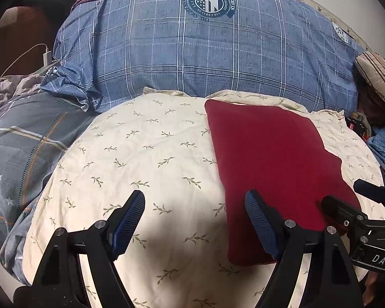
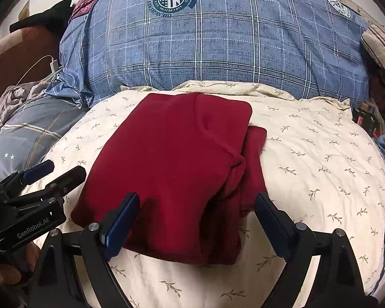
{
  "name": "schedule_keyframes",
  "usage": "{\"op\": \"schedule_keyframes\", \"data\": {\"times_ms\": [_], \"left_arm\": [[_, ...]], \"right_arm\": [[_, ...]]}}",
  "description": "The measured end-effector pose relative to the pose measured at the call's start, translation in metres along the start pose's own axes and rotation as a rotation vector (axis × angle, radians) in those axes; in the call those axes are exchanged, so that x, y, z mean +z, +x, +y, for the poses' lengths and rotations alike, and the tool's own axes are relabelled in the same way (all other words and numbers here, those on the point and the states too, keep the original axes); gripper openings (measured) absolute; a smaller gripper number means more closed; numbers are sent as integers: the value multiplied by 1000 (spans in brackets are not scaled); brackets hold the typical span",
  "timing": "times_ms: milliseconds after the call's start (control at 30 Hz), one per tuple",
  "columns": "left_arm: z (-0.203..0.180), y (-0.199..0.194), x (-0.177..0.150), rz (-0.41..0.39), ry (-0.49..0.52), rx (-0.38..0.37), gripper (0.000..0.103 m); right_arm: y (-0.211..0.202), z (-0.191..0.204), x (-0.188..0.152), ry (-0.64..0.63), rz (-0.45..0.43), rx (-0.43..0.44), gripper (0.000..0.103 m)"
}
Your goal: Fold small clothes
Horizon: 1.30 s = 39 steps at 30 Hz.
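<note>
Red garment [image 2: 177, 169]: one item, folded into a rough rectangle, lying on the cream leaf-print quilt [image 2: 320, 159] of a bed.

Right wrist view: shows the garment whole, with layered folds stacked along its right edge and a narrower strip protruding beneath. Right tongs [image 2: 196, 202]: jaws spread wide, empty, blue pads either side of the garment's near edge; contact with the cloth cannot be told. Left tongs appear at the lower left of this view, body marked "GenRobot.AI", beside the garment's left corner.

Left wrist view: shows the same garment [image 1: 277, 169] only as a flat, smooth panel; the stacked folds are not visible from here. Left tongs [image 1: 195, 200]: jaws spread wide, gripping nothing, one pad over bare quilt [image 1: 146, 154], the other over the garment's near left edge. Right tongs enter at the right margin, part of a label reading "DAS".

Count: one red garment; two tongs; one blue plaid duvet [image 1: 205, 51] with a round crest print, heaped behind the quilt; one white charger with cable [image 1: 47, 57] at the far left; one striped cushion [image 1: 379, 77] at the right.
</note>
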<state>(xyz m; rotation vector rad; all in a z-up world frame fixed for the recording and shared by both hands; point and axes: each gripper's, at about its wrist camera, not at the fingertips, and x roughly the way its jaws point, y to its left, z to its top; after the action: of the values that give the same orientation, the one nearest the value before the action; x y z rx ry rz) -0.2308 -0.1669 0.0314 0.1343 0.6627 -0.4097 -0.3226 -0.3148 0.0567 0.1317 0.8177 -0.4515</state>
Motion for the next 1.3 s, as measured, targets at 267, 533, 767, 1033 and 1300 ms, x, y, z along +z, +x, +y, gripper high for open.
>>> {"op": "schedule_keyframes", "data": {"times_ms": [267,533,767,1033,1300], "left_arm": [[0,3,1,5,-1,1,80],[-2,2,0,-1,4,6,80],[-1,3,-1,6,2,5,80],[-1,4,-1,8,0,8,80],[-1,5,-1,8,1,9,80]], "right_arm": [[2,2,0,-3,7,3,92],[4,3,-1,-1,17,8,92],[6,1,-1,8,25,19,92],[8,2,-1,3,34,16,92],[9,3,-1,8,37,19,92]]}}
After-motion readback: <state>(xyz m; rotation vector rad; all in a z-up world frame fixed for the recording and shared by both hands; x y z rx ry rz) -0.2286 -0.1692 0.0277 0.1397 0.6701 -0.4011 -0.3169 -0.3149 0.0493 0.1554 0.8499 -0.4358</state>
